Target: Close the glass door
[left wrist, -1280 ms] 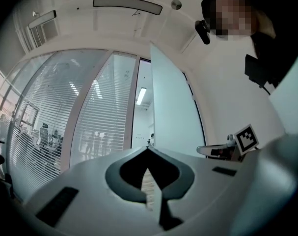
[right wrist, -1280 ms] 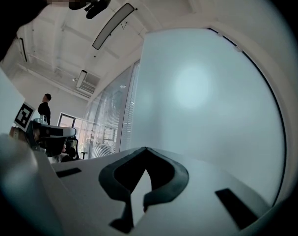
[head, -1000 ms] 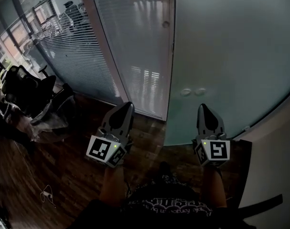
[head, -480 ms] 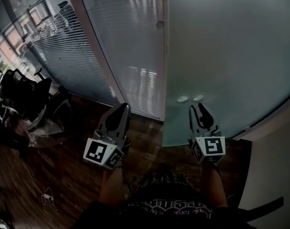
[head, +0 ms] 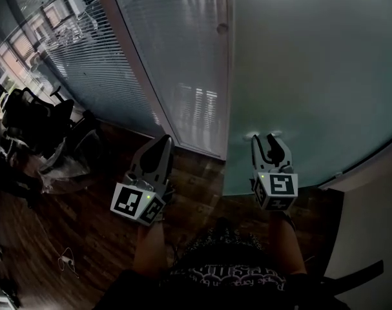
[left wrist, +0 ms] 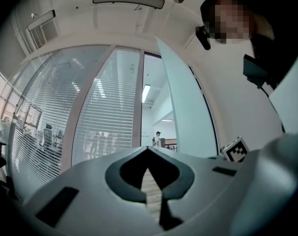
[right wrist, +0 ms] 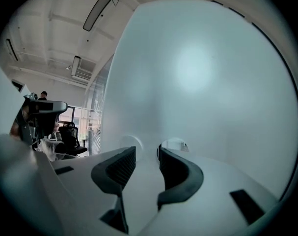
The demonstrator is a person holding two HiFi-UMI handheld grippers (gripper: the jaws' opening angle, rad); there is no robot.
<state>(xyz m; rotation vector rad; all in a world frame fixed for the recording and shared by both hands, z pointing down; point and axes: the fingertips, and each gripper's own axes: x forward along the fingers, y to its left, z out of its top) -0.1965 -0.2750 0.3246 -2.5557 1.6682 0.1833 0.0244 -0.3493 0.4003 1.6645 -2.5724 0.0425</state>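
The frosted glass door [head: 305, 76] fills the right half of the head view, its free edge next to the metal frame post [head: 229, 95]. In the left gripper view the door pane [left wrist: 183, 112] stands angled, with a lit corridor showing beside it. Two round fittings [head: 250, 135] sit low on the glass. My right gripper [head: 265, 142] points level at them, a little short of the glass; its jaws have just been opening and hold nothing. In the right gripper view the fittings [right wrist: 176, 144] lie just beyond the open right gripper [right wrist: 146, 154]. My left gripper [head: 163, 142] is shut, aimed at the doorway.
A glass partition with blinds [head: 137, 50] runs along the left. Black office chairs [head: 34, 118] and clutter stand at the far left on the dark wood floor [head: 196, 173]. A cable [head: 65, 261] lies on the floor. A white wall [head: 376, 192] closes the right side.
The right gripper's jaws went from shut to open and it sank slightly, nearer the round fittings. The left gripper shifted only a little.
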